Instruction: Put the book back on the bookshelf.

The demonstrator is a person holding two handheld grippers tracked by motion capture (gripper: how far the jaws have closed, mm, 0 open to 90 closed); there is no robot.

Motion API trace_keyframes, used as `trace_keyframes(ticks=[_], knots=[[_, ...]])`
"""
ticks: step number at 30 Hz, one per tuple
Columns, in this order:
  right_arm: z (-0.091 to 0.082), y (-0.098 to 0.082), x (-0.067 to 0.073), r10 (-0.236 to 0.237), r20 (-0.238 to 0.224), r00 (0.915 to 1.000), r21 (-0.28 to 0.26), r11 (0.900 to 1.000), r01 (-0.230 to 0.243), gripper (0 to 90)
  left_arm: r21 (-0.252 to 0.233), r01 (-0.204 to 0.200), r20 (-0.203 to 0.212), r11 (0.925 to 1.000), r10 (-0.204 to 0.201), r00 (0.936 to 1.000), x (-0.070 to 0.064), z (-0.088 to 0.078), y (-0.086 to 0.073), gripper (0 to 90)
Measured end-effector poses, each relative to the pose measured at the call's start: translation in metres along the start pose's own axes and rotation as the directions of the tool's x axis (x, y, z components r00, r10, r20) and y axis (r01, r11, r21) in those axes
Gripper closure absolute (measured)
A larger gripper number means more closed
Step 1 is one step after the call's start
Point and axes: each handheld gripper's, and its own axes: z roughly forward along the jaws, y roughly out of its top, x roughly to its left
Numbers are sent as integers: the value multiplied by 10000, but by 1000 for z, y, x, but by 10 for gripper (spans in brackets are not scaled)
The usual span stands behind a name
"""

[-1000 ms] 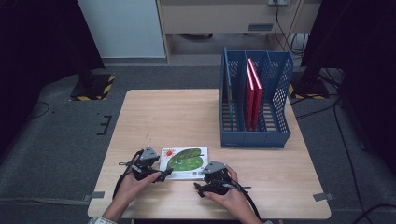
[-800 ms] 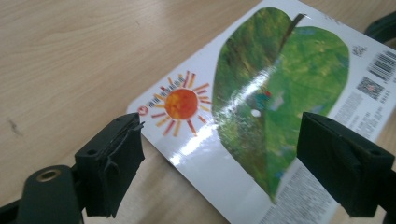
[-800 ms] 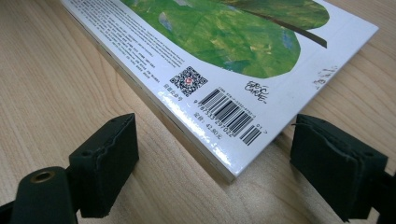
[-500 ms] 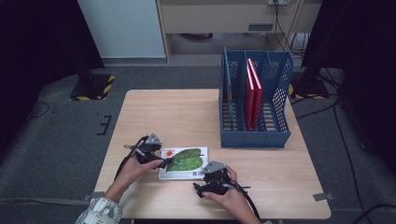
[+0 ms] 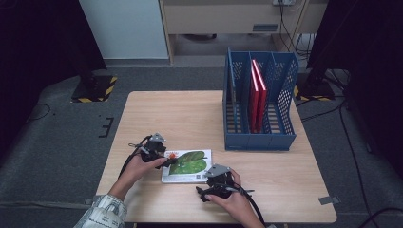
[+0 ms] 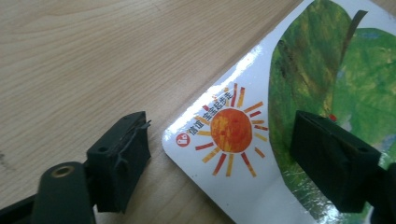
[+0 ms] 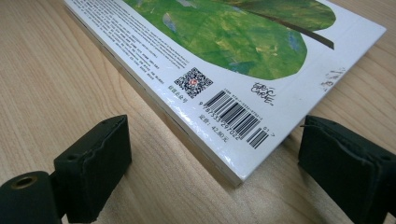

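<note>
Both grippers closing in on the picture book (image 5: pixel 186 166), flat on the tabletop (image 5: pixel 190 118).
Left gripper (image 5: pixel 164 159): fingers just narrowing, straddling a corner, no grip. Right gripper (image 5: pixel 209 183): fingers wide, just opening. Next: pinch an edge, lift.

High view looks forward and down over the whole wooden table (image 5: pixel 190 114). Both gripper views sit low and close, each facing a different corner of the same picture book (image 5: pixel 186 165) (image 6: pixel 243 140) (image 7: pixel 224 70).
</note>
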Motion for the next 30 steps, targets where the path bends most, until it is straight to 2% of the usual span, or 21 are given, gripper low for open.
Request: trace_keyframes(ticks=[2,6,10,12,18,30], knots=[[0,0,0,31,16,10000,-24,10000,-31,97,-5,-86,120,10000,86,9999,-1,0,0,216],[1,0,0,82,76,9999,-80,9999,-81,98,3,-79,97,10000,79,9999,-2,1,1,217],[2,1,0,167,167,9997,-95,9998,-165,97,12,102,-43,9999,-102,9999,-3,1,2,231],[3,1,0,215,182,9996,-72,9997,-213,95,47,-11,-169,10000,11,9999,-3,0,3,252],[5,3,1,324,292,9990,-105,9994,-322,92,113,79,-348,9999,-75,9994,-4,0,7,302],[6,5,3,540,468,9974,-62,9985,-538,88,127,217,-462,9997,-211,9987,-4,0,9,329]])
